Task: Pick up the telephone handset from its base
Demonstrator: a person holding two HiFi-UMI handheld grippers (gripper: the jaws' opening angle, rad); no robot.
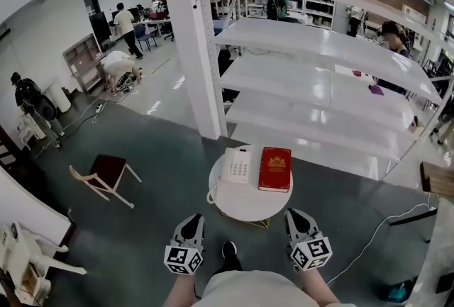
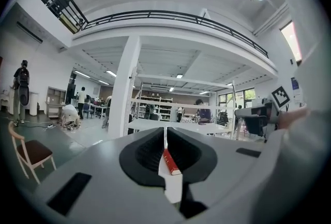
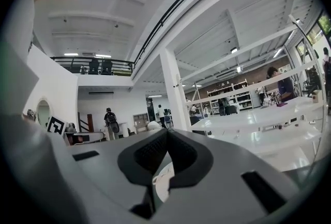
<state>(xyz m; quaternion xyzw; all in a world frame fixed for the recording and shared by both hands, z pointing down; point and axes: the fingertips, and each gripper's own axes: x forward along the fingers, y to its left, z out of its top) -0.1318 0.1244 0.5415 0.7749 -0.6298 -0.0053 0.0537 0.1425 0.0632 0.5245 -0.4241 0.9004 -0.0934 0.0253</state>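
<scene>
A head view looking steeply down shows a small round white counter (image 1: pixel 248 208) on a grey floor. It carries a white push-button telephone (image 1: pixel 237 165) on its left half and a red book (image 1: pixel 275 169) just beside it on the right. The telephone handset (image 1: pixel 225 166) rests in its cradle along the phone's left edge, with its long axis running from 12 to 6 o'clock, away from the person. The left gripper (image 1: pixel 191 221) hangs off the counter's rim at about 7 o'clock and the right gripper (image 1: pixel 297 216) at about 5 o'clock; neither touches anything. The handset lies at about 1 o'clock from the left gripper and about 10 o'clock from the right, so the left looks nearer. In the left gripper view the black fingers (image 2: pixel 149 151) are pressed together and empty, and a thin slit between them shows a strip of the book. The right gripper view shows its fingers (image 3: pixel 182 158) closed on nothing as well. Either gripper would likely need to spread across the handset's narrow width before closing.
</scene>
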